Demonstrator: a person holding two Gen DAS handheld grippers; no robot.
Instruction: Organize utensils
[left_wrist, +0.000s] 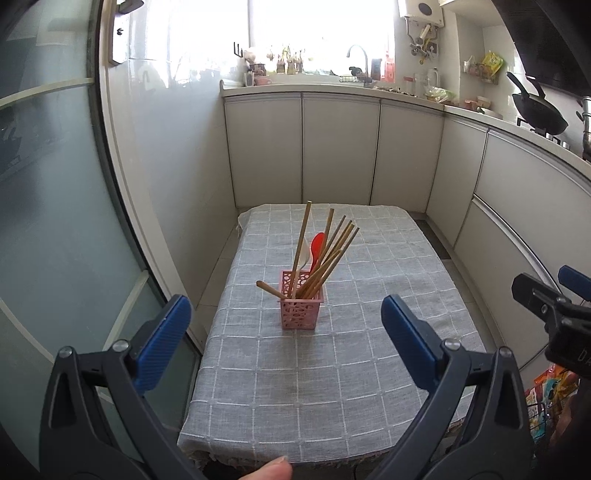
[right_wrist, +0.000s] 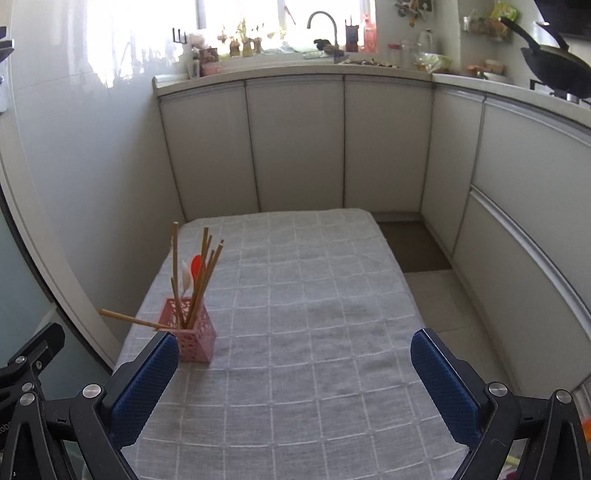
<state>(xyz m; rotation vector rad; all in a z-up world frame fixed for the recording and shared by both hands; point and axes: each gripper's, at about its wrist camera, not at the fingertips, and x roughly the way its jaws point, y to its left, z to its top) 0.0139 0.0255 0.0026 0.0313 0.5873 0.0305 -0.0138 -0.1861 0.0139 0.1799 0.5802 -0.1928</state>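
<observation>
A pink perforated holder (left_wrist: 302, 309) (right_wrist: 193, 340) stands on the grey checked tablecloth (left_wrist: 369, 295) (right_wrist: 314, 314). Several wooden chopsticks (left_wrist: 325, 254) (right_wrist: 201, 273), a red spoon (left_wrist: 316, 245) (right_wrist: 197, 264) and a white spoon (left_wrist: 303, 254) (right_wrist: 185, 277) stick up out of it; one chopstick (left_wrist: 269, 288) (right_wrist: 127, 318) leans out low to the left. My left gripper (left_wrist: 286, 341) hangs wide open in front of the holder, well short of it, with nothing between its fingers. My right gripper (right_wrist: 295, 384) is also wide open and empty, to the right of the holder; it shows at the right edge of the left wrist view (left_wrist: 554, 306).
White kitchen cabinets (left_wrist: 340, 147) close in the far and right sides of the table. A frosted glass sliding door (left_wrist: 55, 221) runs along the left. A wok (left_wrist: 539, 109) sits on the counter at the right. A fingertip (left_wrist: 269, 470) shows at the bottom edge.
</observation>
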